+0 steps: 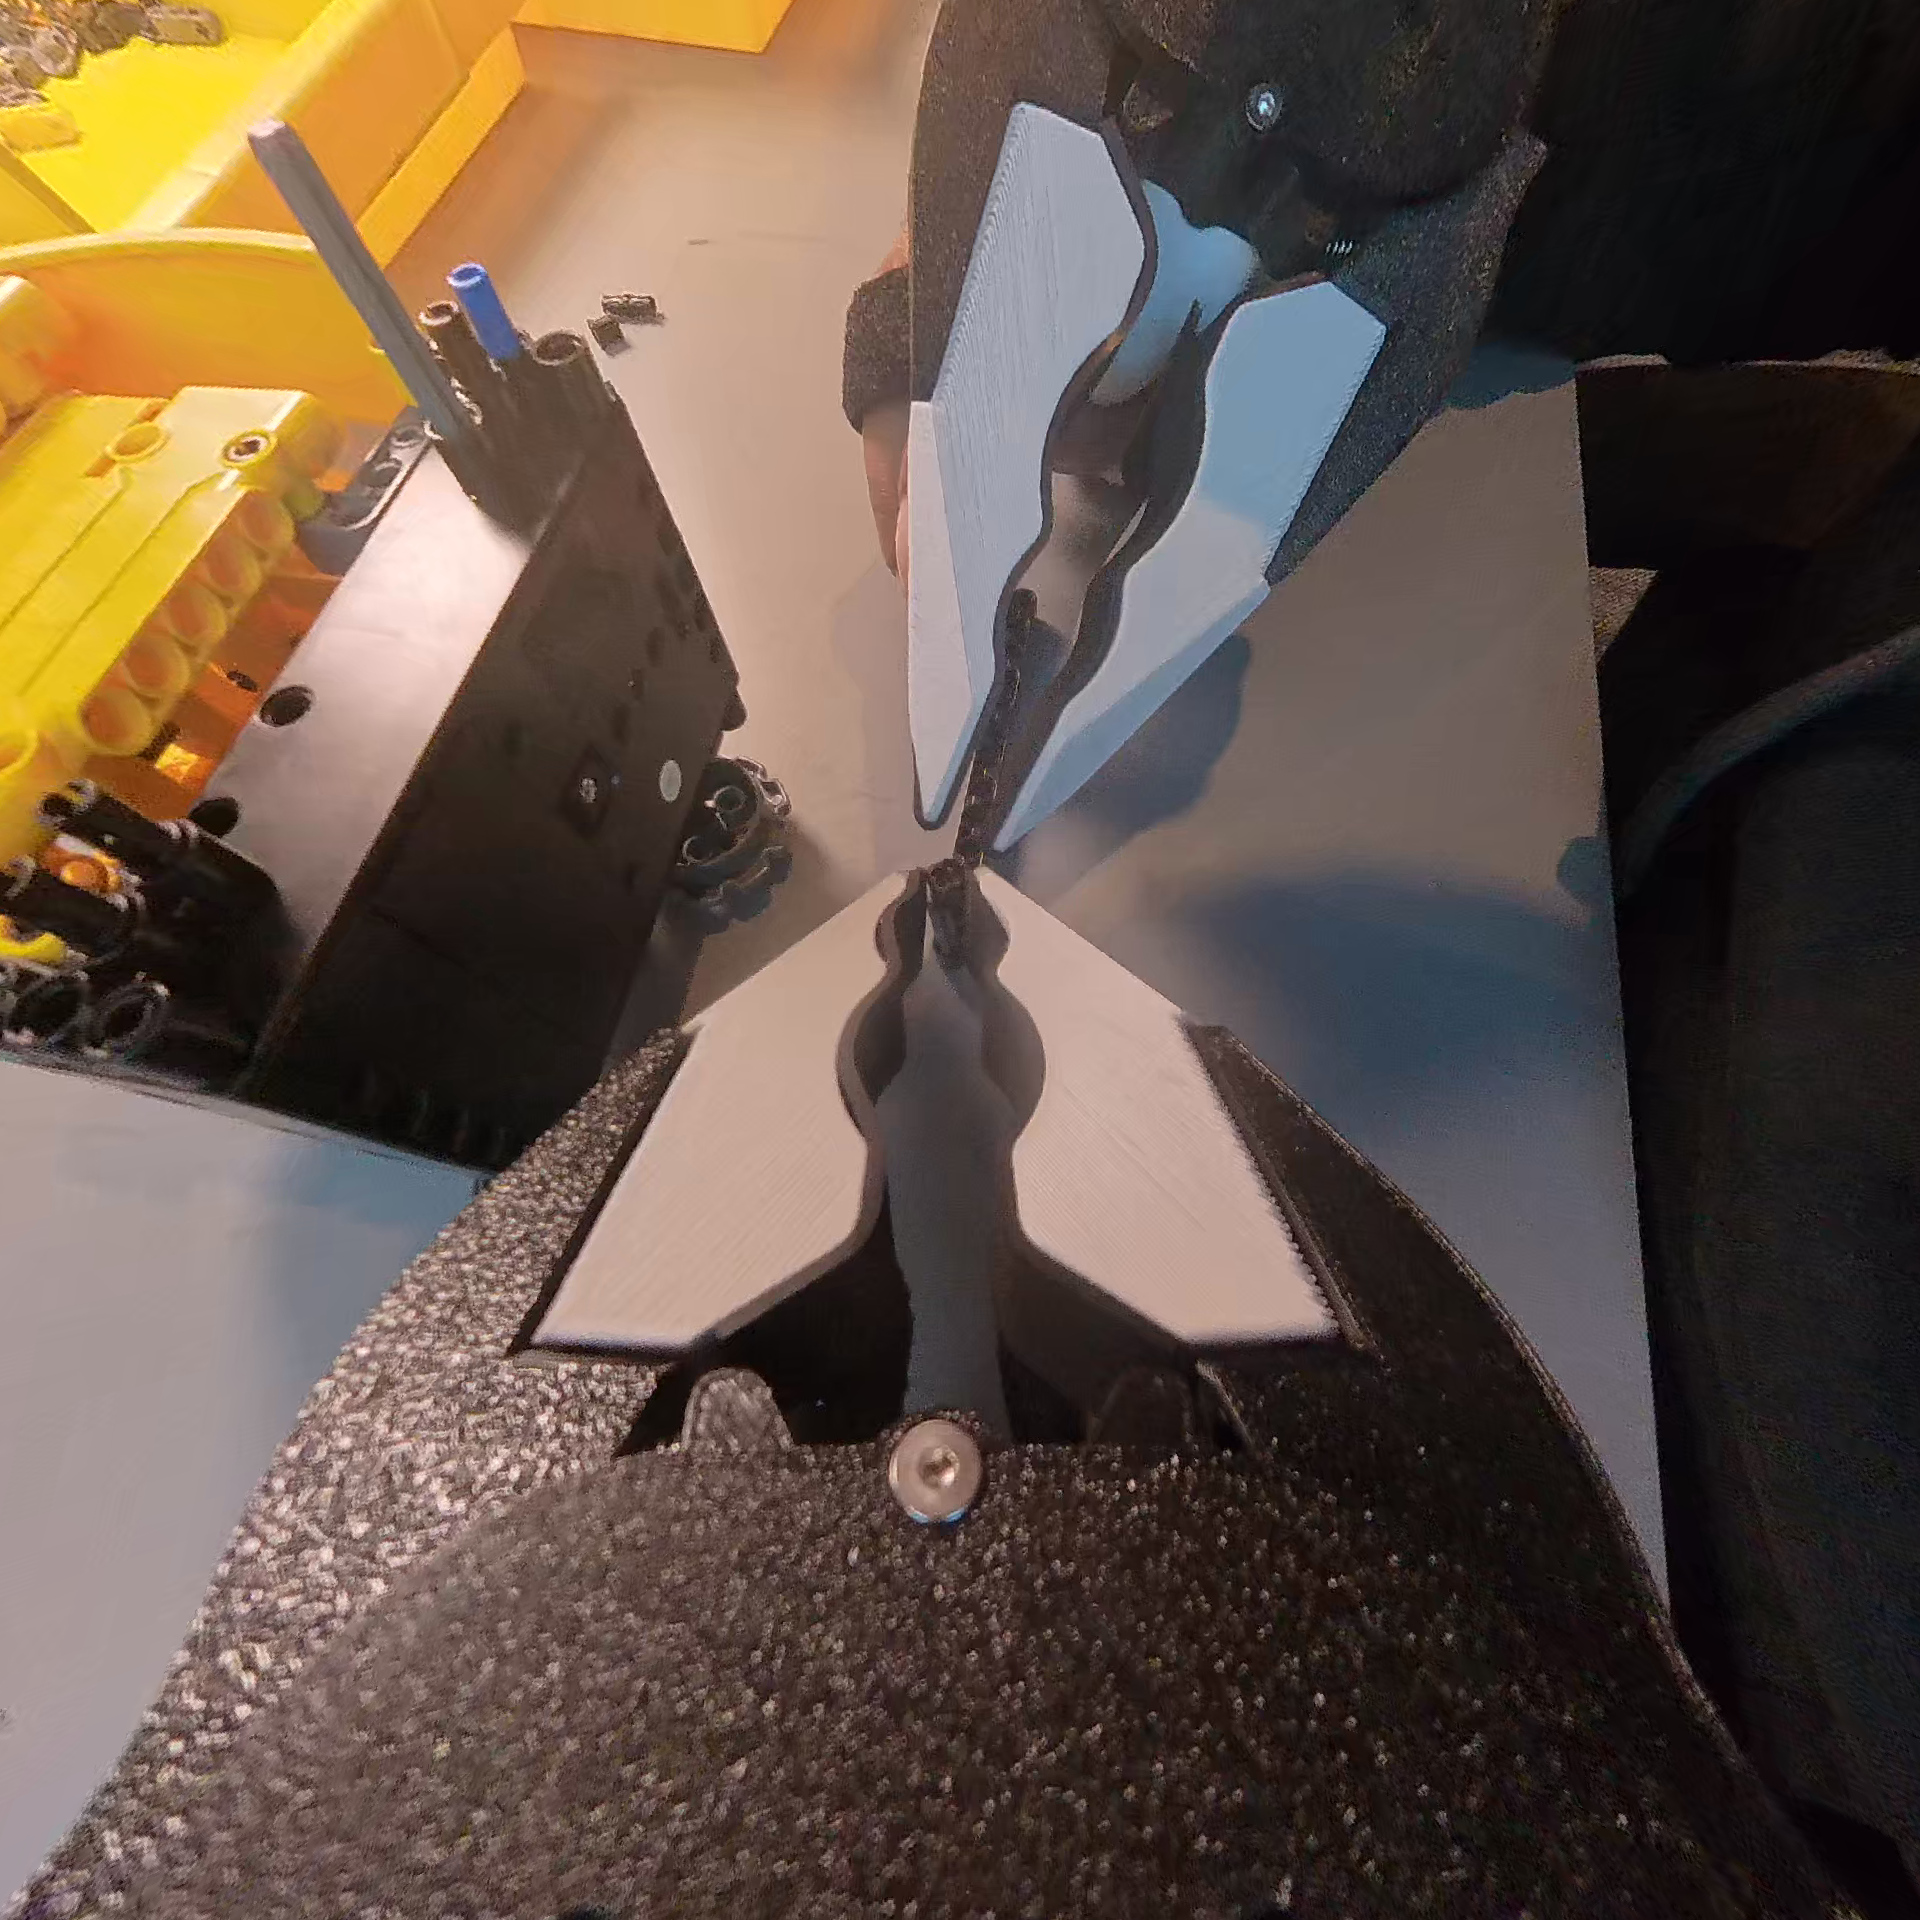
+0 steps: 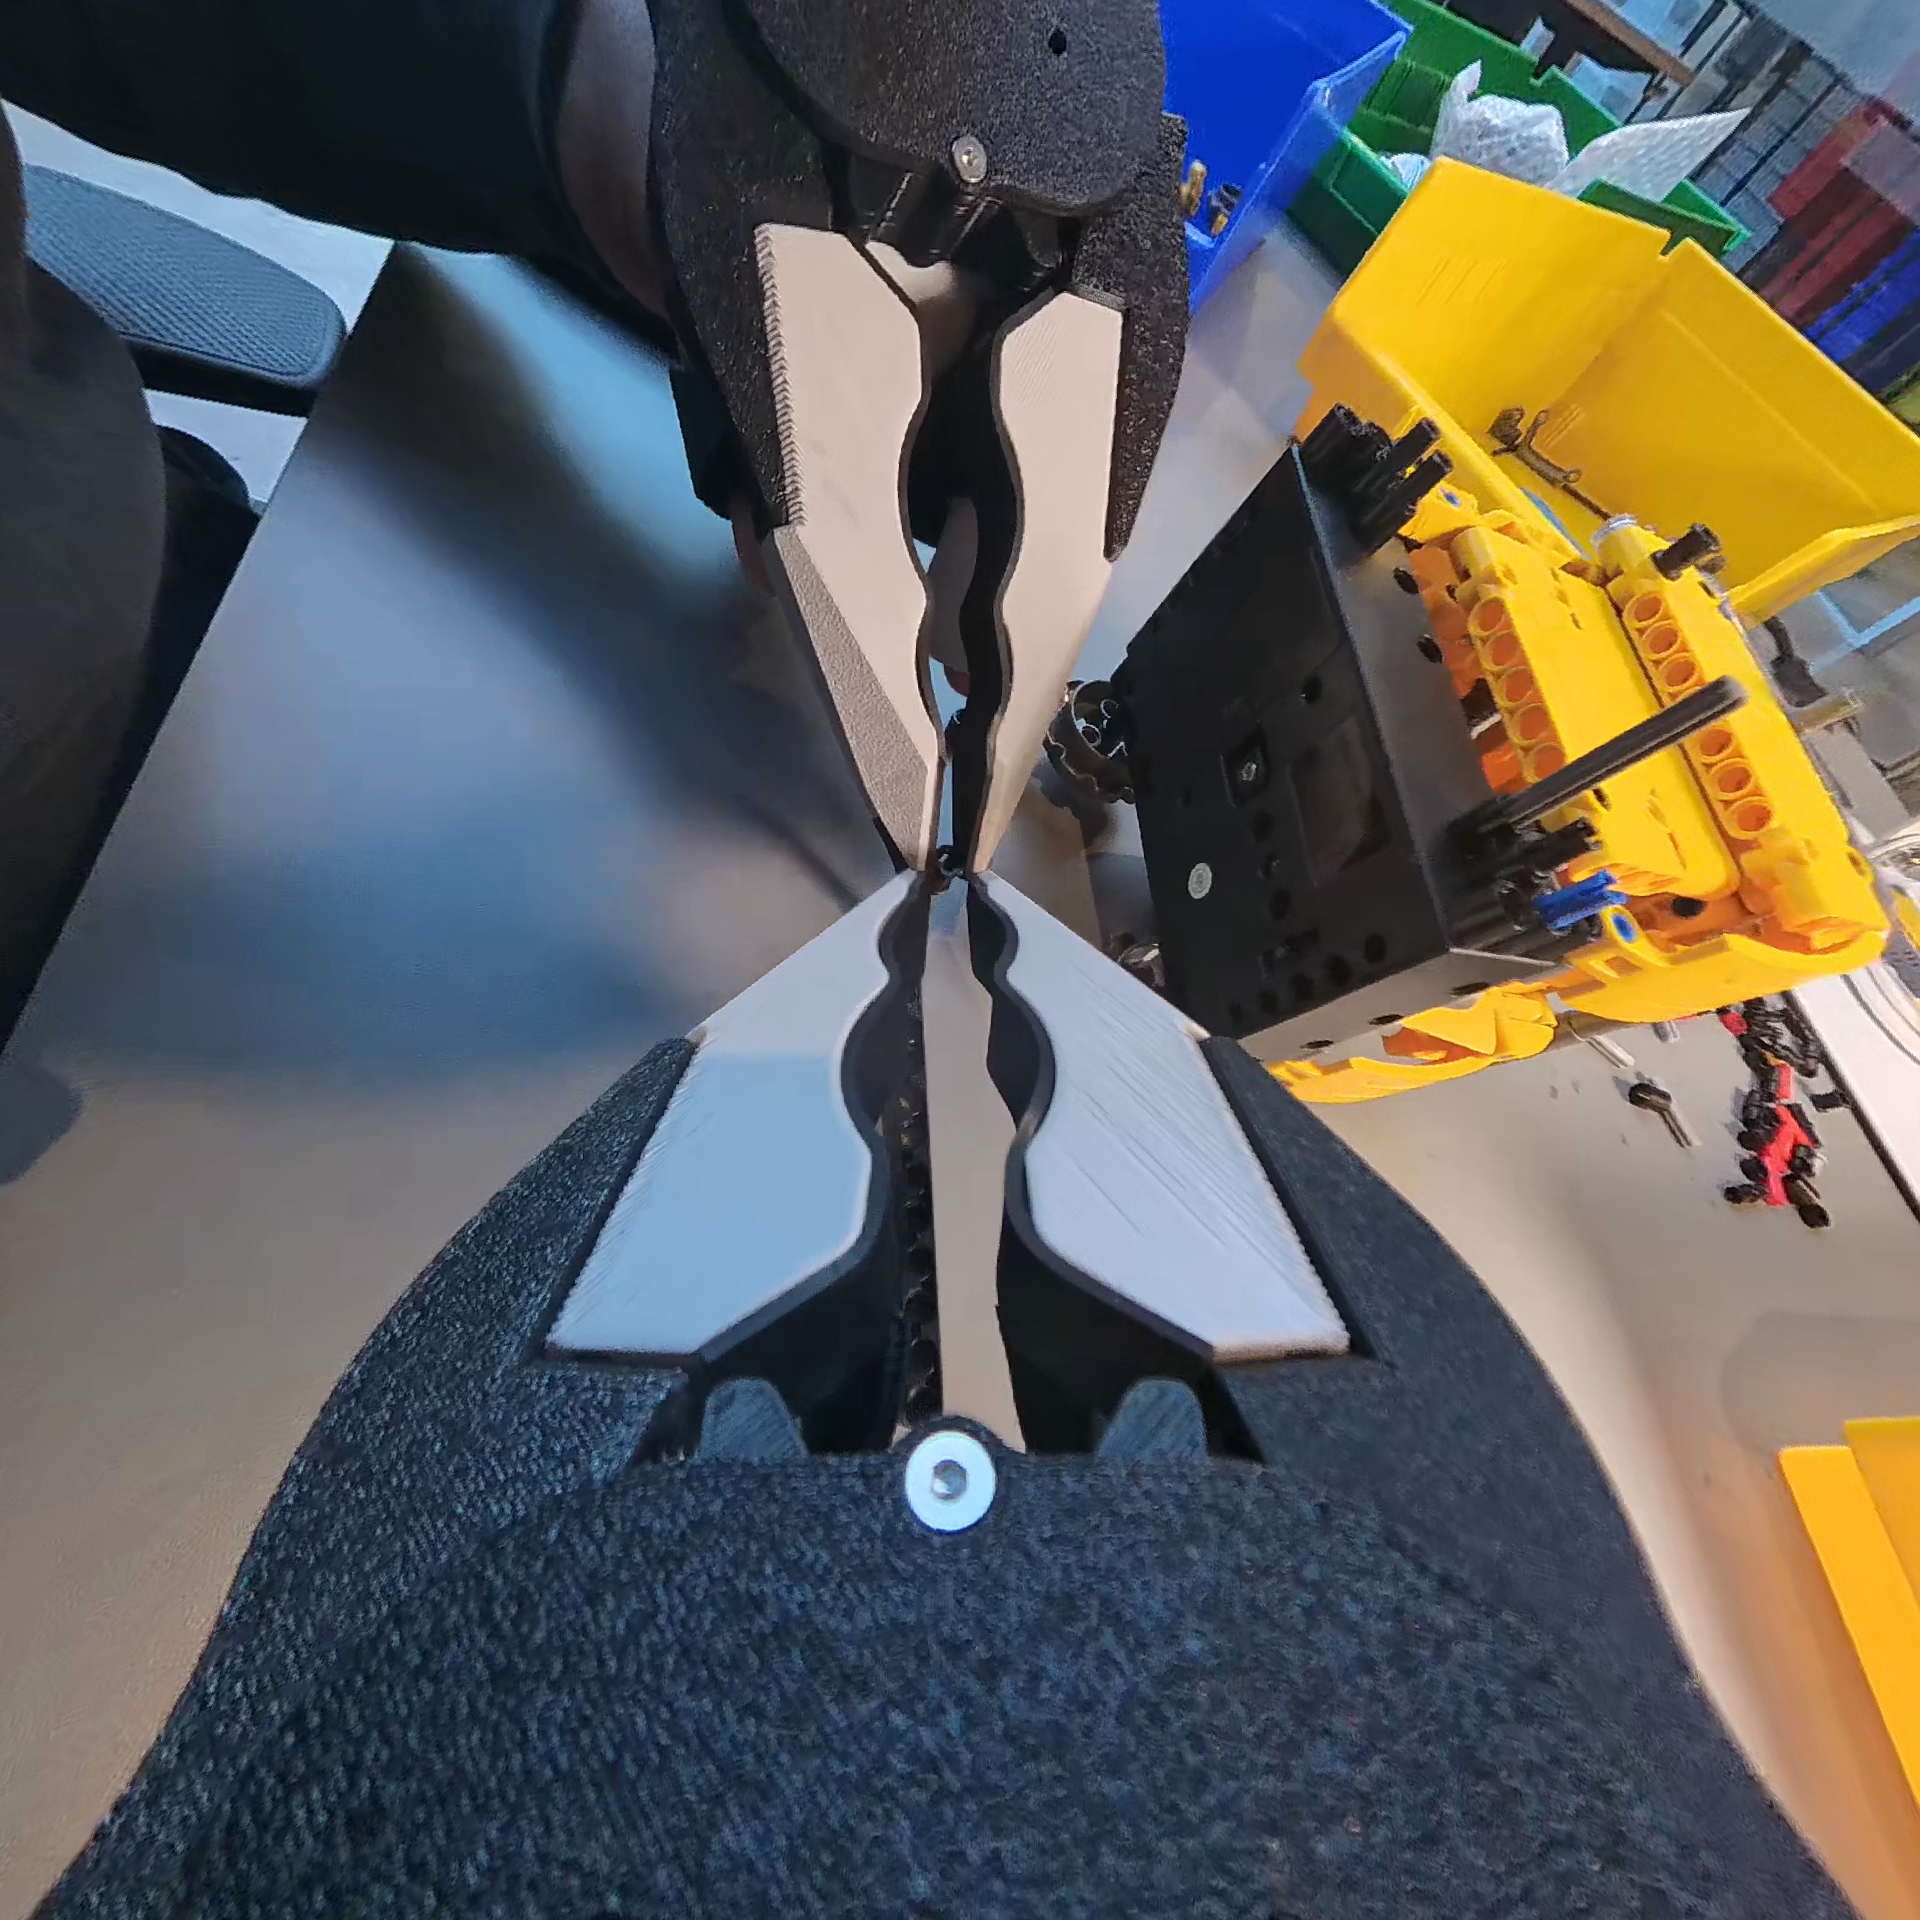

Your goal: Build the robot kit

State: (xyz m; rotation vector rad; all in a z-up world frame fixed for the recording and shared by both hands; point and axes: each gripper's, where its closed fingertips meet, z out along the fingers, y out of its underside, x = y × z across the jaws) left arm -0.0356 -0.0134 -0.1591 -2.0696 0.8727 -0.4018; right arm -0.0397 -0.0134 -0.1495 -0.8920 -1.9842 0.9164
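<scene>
Nearest the camera in the left wrist view, the left gripper [image 1: 948, 904] had its grey fingers pinched together on the near end of a thin black toothed strip [image 1: 982, 790]. Just beyond, tip to tip with it, the right gripper [image 1: 961, 826] was clamped on the far part of the same strip, which ran up between its fingers. Both were held above a dark, glossy table [image 1: 1382, 831].

From the right wrist view the picture matched: the right gripper [image 2: 945, 883] was closed on the strip, whose toothed length [image 2: 912, 1195] lay along the inner side of its left finger, and the left gripper [image 2: 948, 857] met it from the far side, closed on the end of the strip.

Farther off, on the left in the left view, stood a black block [image 1: 488, 727] joined to a yellow brick-built model [image 1: 156, 540], with a dark rod [image 1: 364, 301] rising from it. Small black loose parts [image 1: 727, 831] lay beside the block. Beyond were yellow bins [image 2: 1621, 353], then a blue bin [image 2: 1268, 94] and green bins [image 2: 1455, 114].
</scene>
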